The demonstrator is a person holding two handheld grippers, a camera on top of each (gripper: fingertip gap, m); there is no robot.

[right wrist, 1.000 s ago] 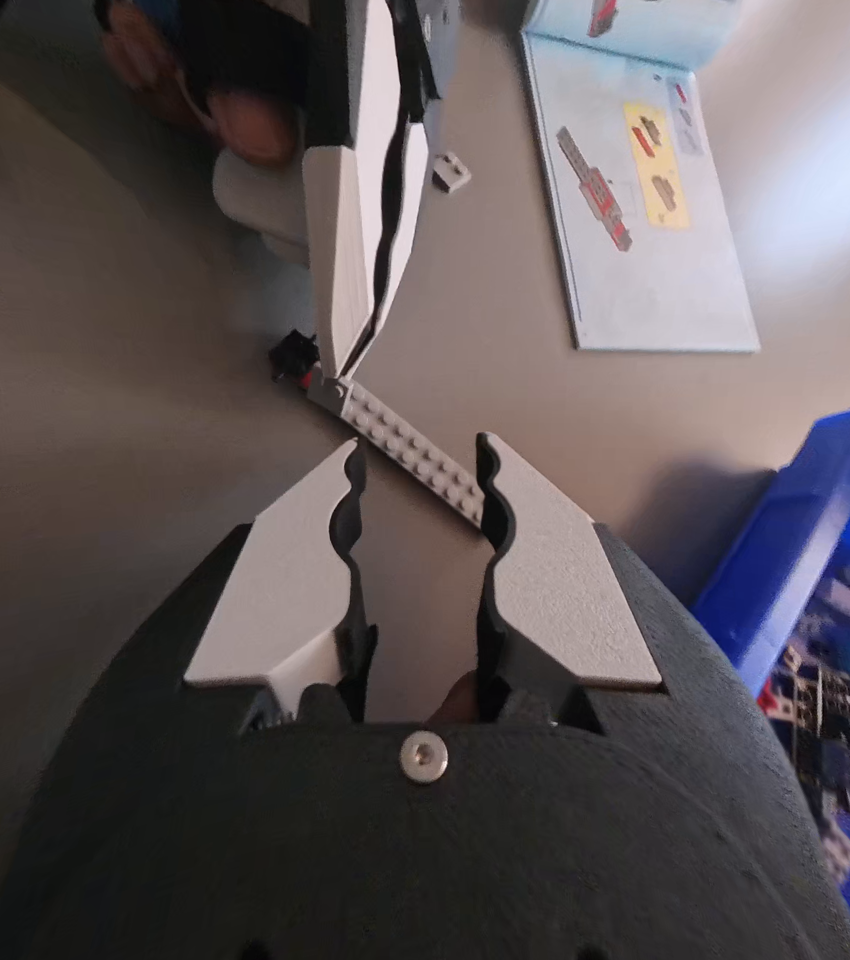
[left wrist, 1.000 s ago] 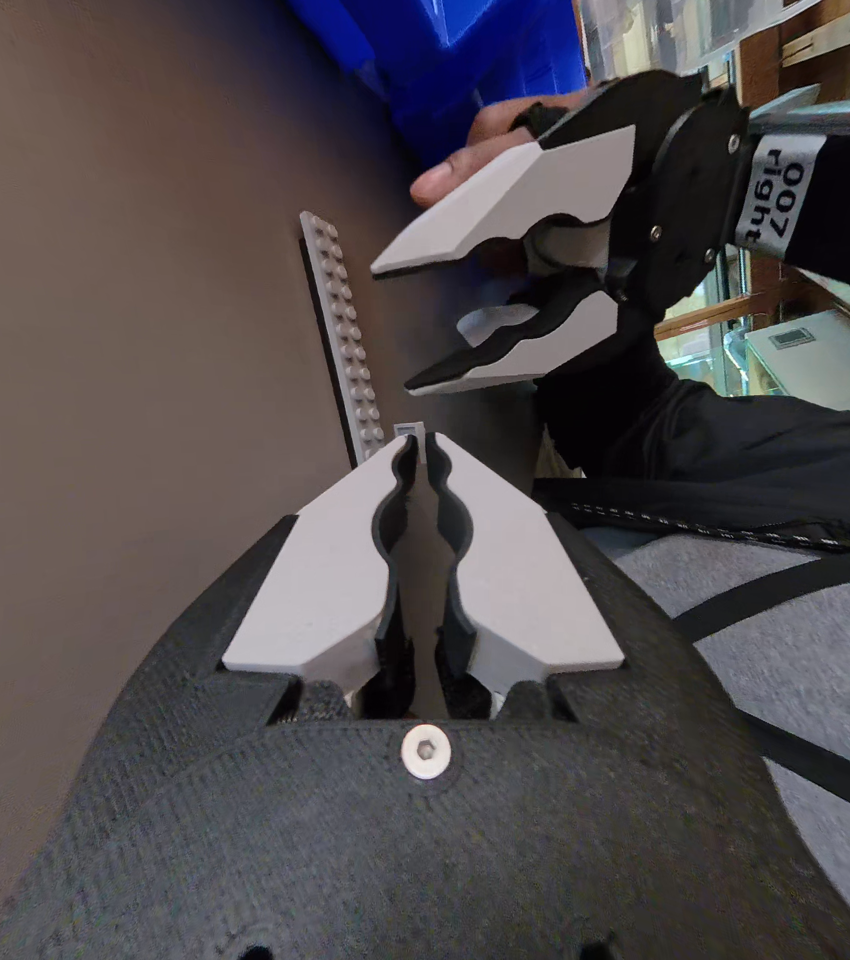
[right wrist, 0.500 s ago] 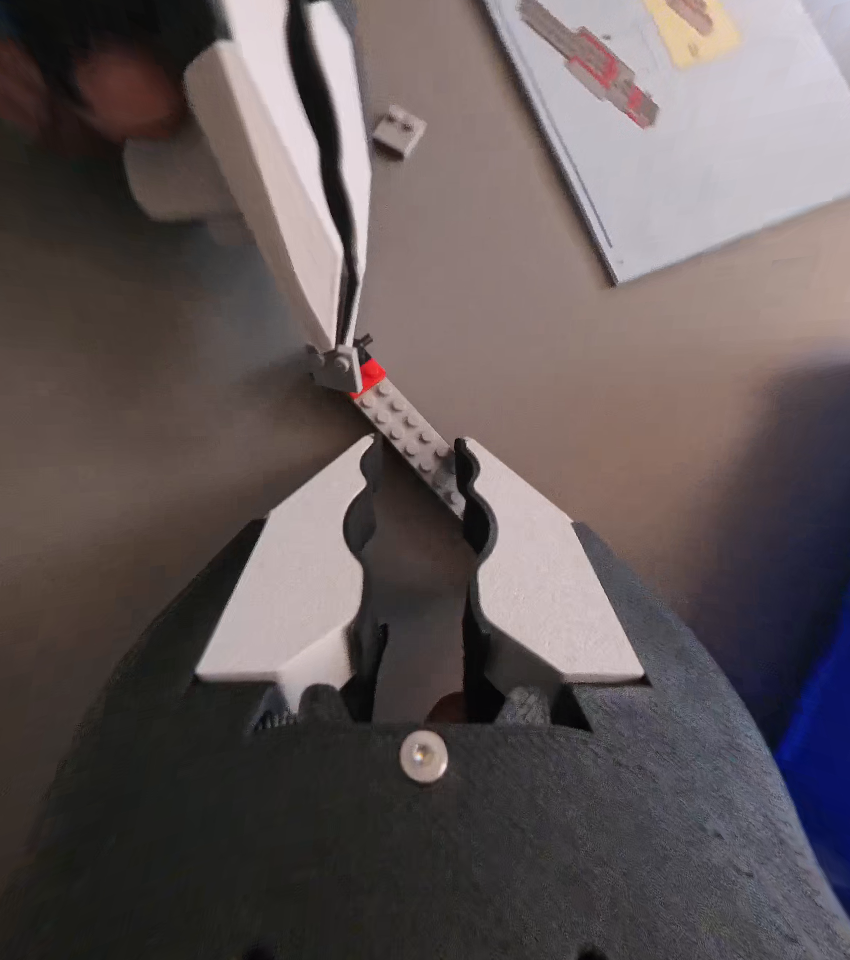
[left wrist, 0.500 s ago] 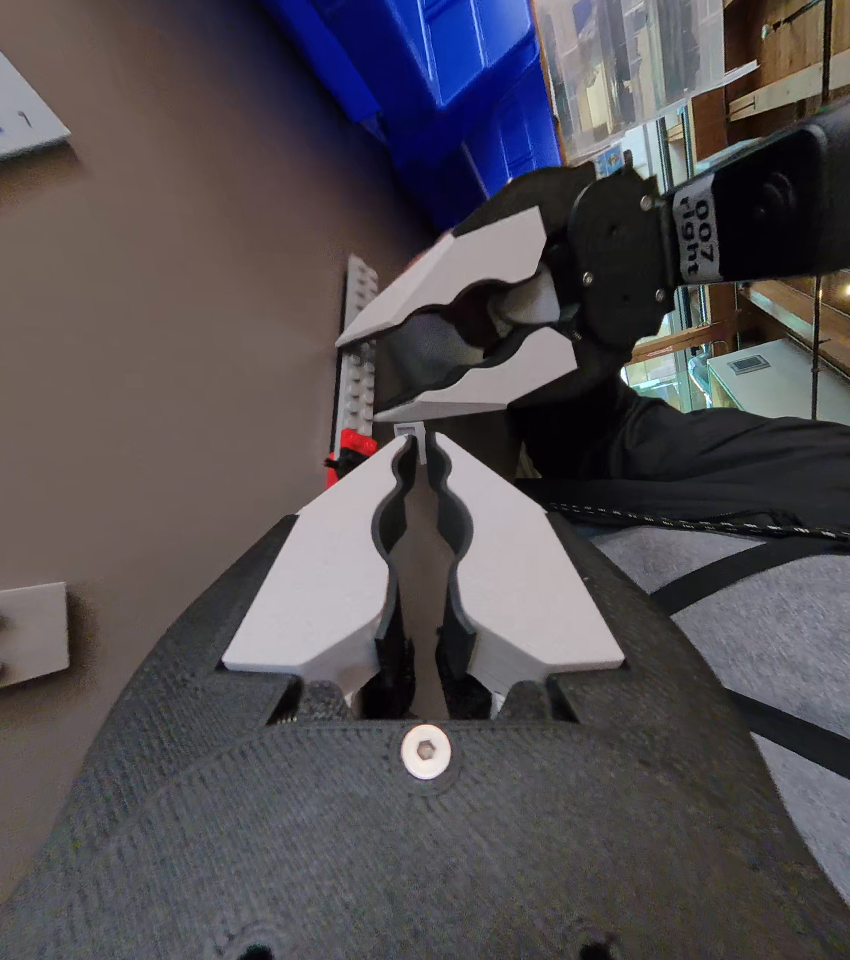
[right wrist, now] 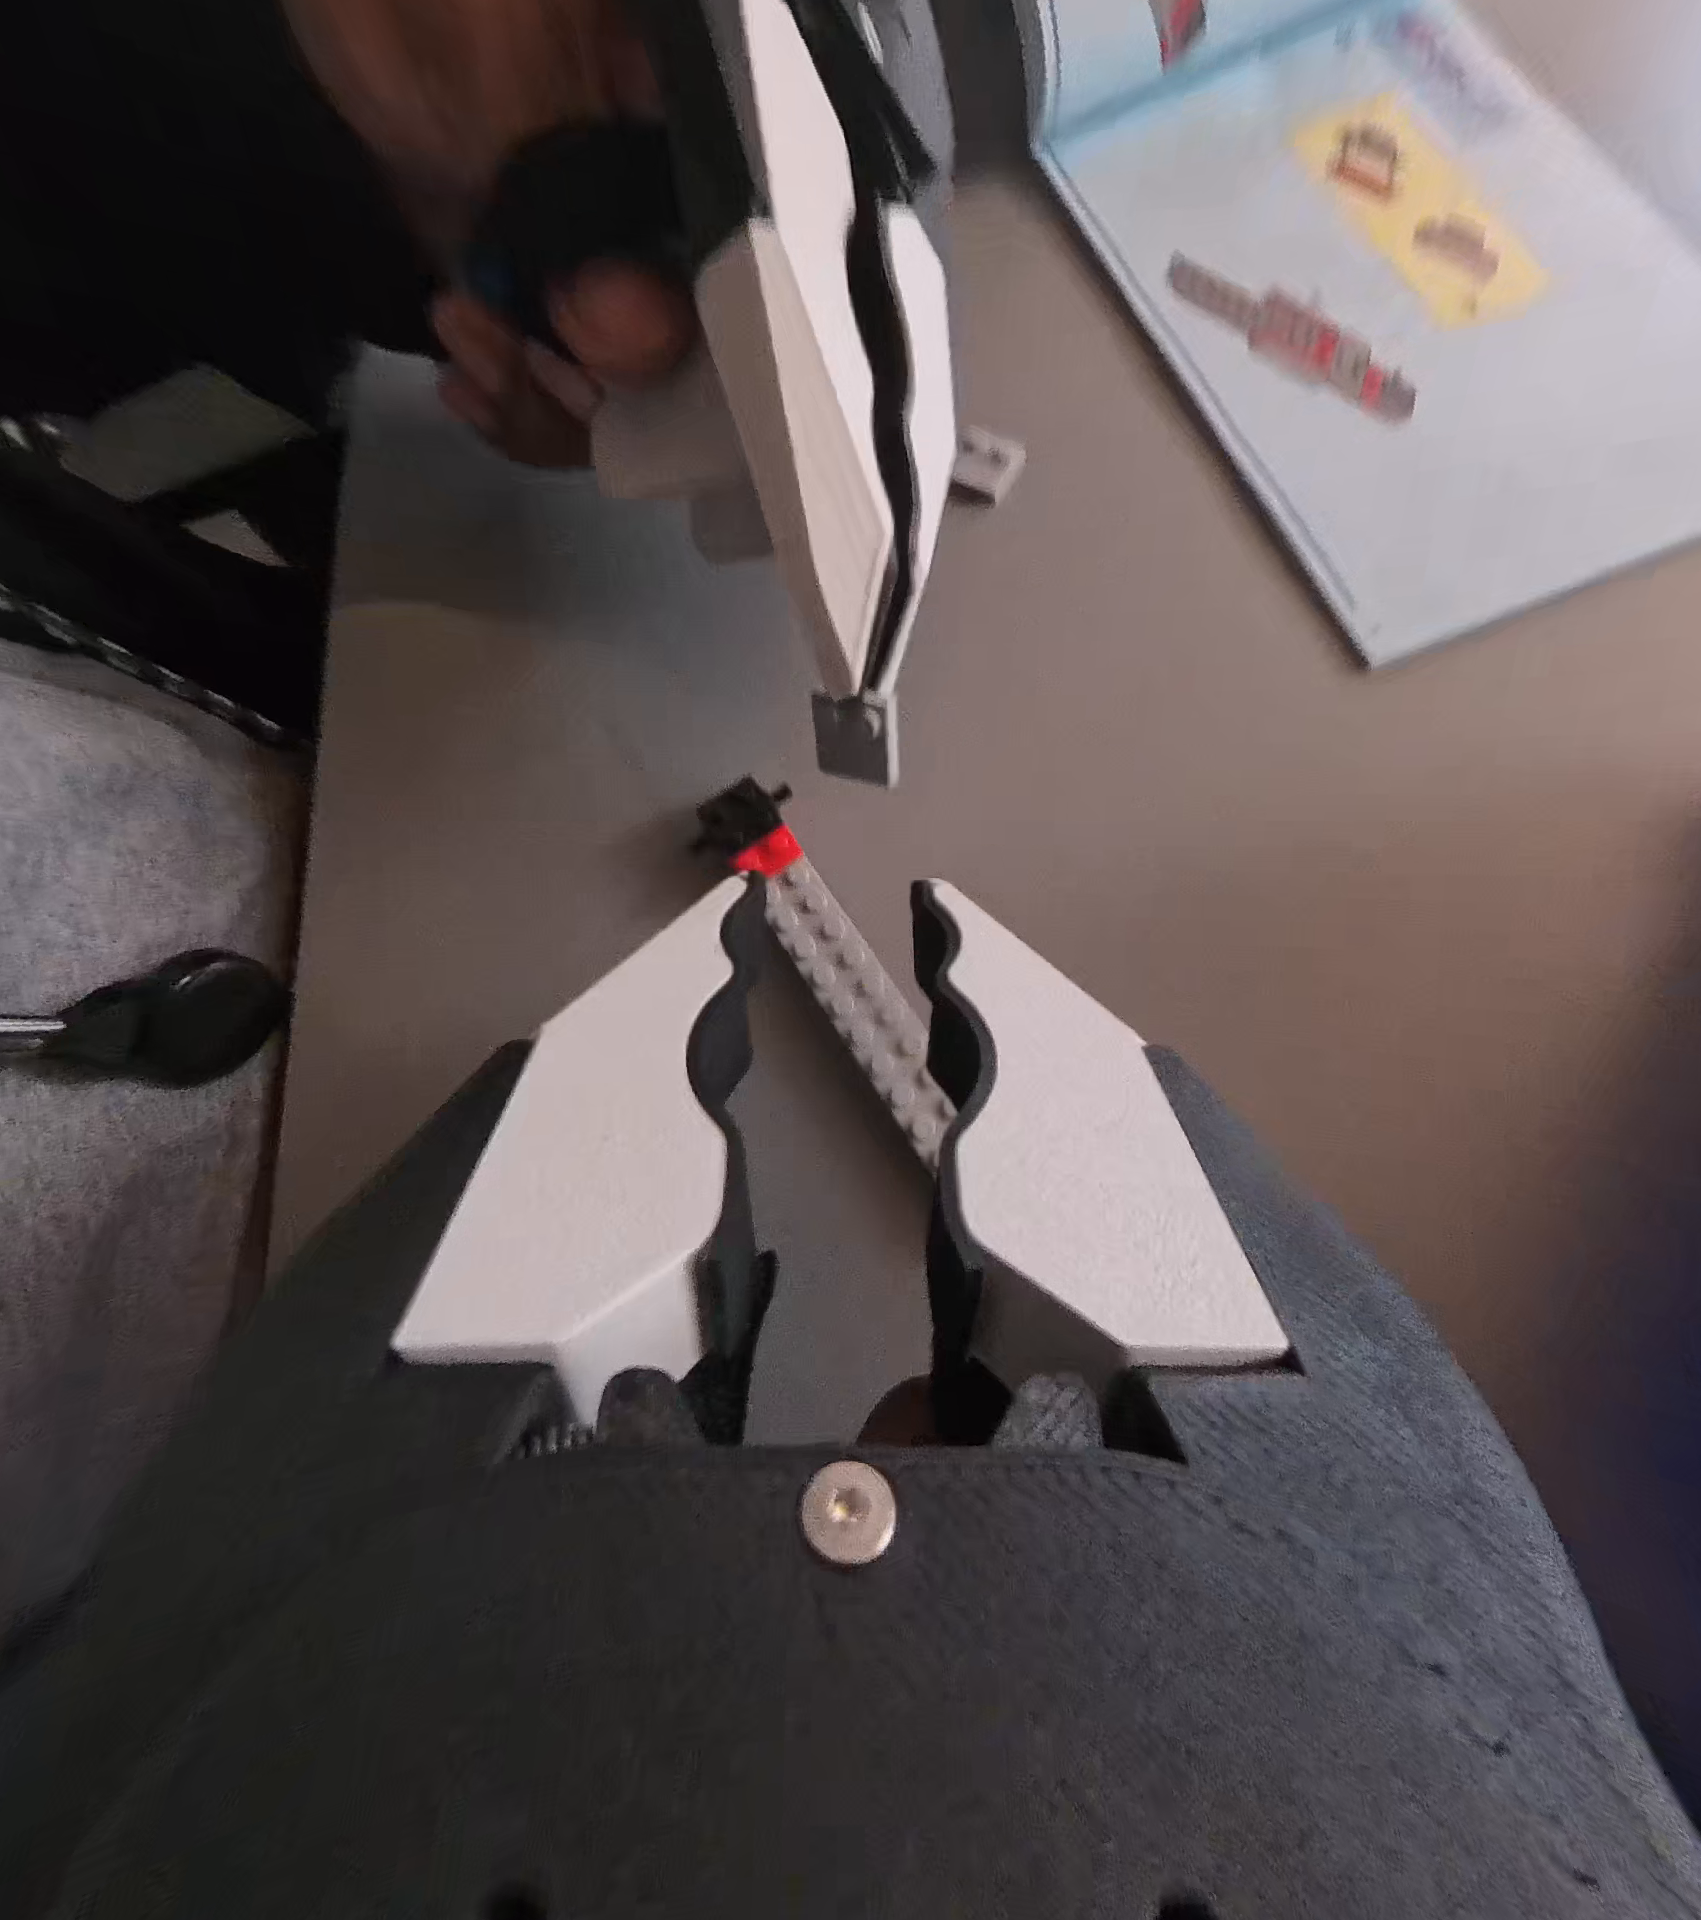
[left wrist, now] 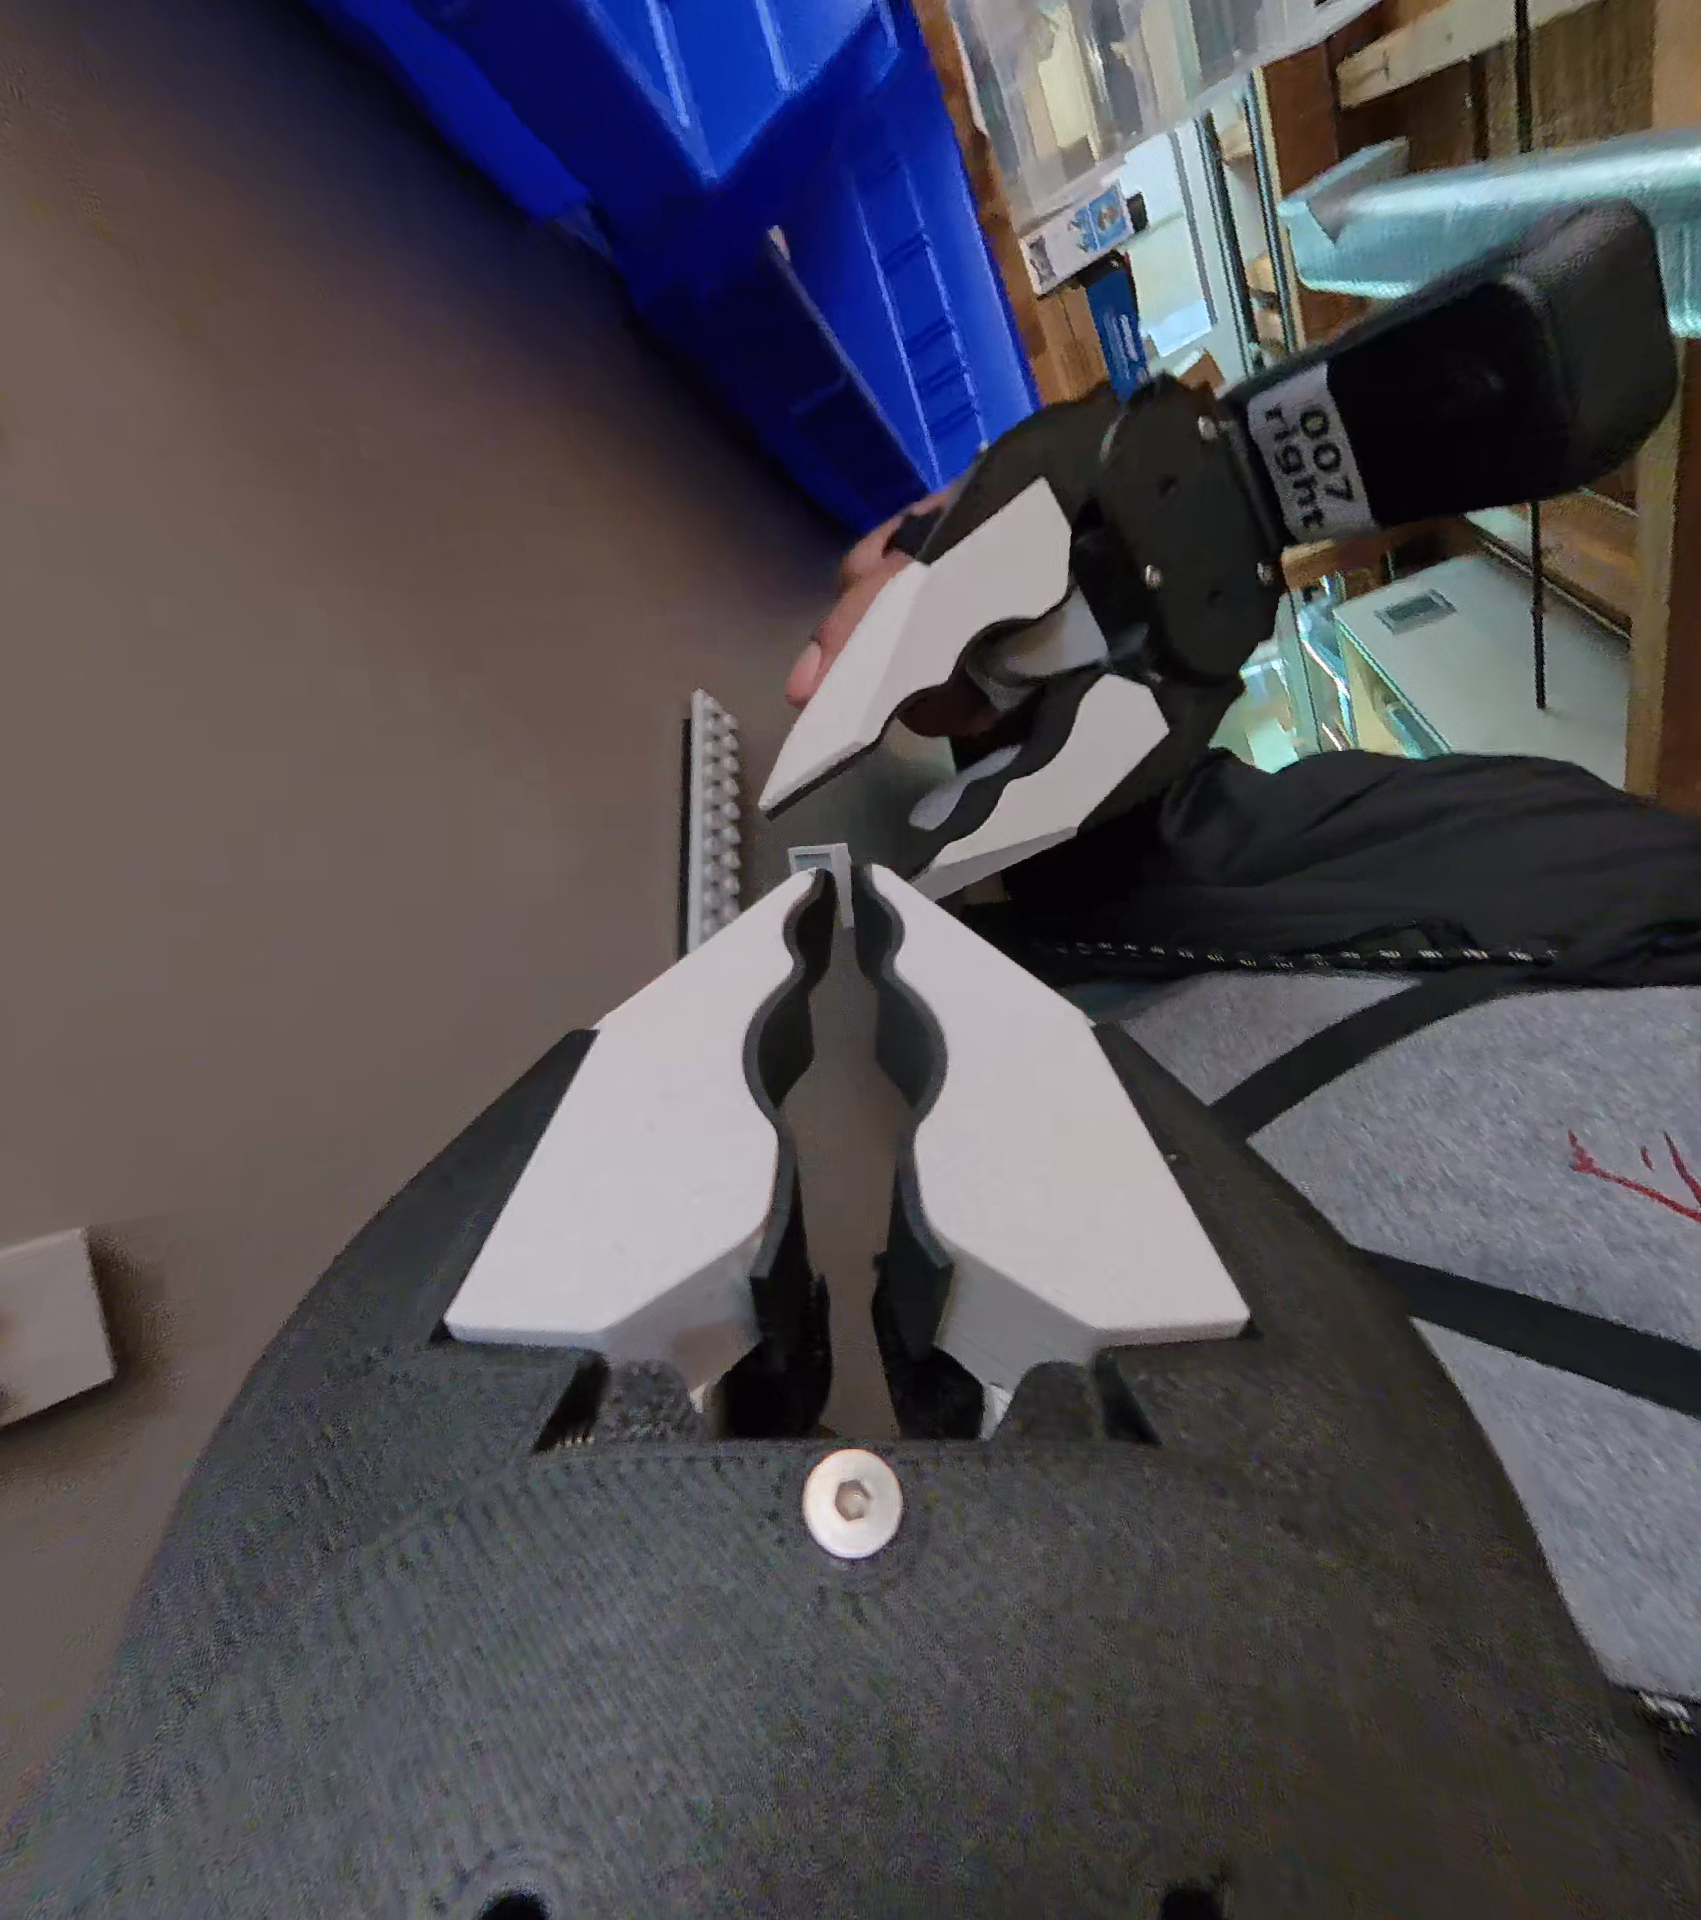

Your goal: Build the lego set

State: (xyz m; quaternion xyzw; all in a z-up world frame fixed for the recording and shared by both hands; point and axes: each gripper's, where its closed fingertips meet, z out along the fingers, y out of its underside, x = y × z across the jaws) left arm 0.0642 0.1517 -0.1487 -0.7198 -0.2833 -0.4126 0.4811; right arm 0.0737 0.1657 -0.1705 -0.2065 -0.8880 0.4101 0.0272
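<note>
Left gripper (left wrist: 838,883) pinches a small grey brick (right wrist: 856,743) at twelve o'clock; right gripper (right wrist: 830,899), spread, straddles the long grey plate (right wrist: 856,997); stiff and light, best gripped across its narrow edges.

Looks like a workshop or lab: stacked blue storage bins (left wrist: 773,208), wooden shelving (left wrist: 1448,125) with clear boxes, plain brown worktable (left wrist: 254,623).

Left gripper (left wrist: 835,883) pinched nearly closed (tips only); right gripper (right wrist: 830,894) spread.
</note>
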